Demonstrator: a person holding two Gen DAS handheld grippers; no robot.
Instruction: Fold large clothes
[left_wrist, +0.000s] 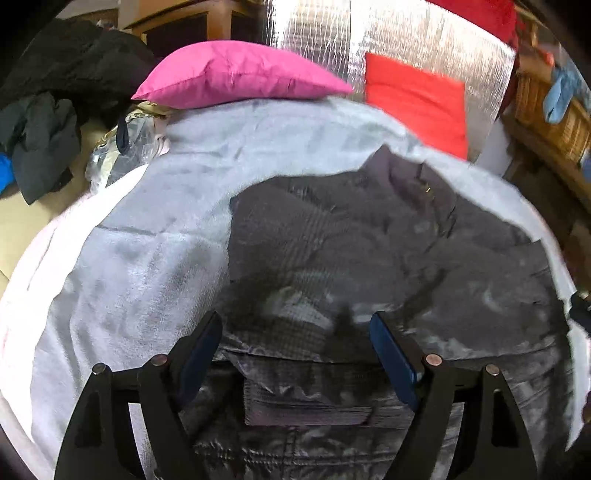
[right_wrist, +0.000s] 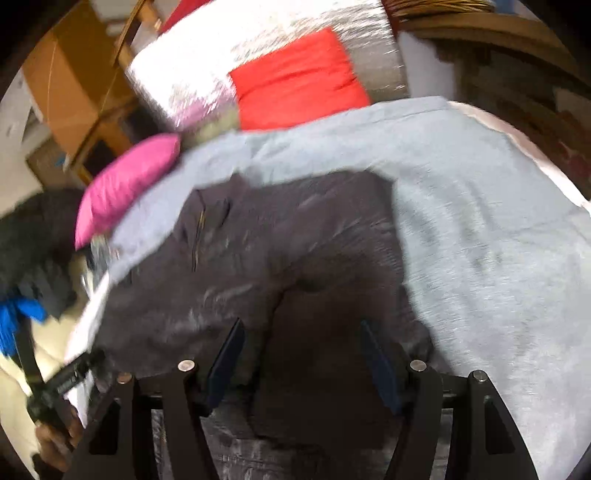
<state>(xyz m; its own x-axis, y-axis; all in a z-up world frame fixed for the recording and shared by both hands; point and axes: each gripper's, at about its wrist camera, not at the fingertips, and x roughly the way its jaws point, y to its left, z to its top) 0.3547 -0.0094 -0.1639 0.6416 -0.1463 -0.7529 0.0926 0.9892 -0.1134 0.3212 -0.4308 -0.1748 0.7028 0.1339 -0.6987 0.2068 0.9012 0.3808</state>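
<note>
Left wrist view shows your left gripper (left_wrist: 295, 350) wide open, empty, over the dark grey quilted jacket (left_wrist: 369, 240) lying on the pale grey blanket (left_wrist: 147, 240); your right gripper (right_wrist: 299, 354) gapes likewise — you're at the reach; next, pinch the near hem.

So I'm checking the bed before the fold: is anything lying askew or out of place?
Mostly the pink cushion: it overlaps the far edge of the grey blanket. The dark jacket lies rumpled, not flat. Crumpled dark clothes are heaped off to the left.
</note>
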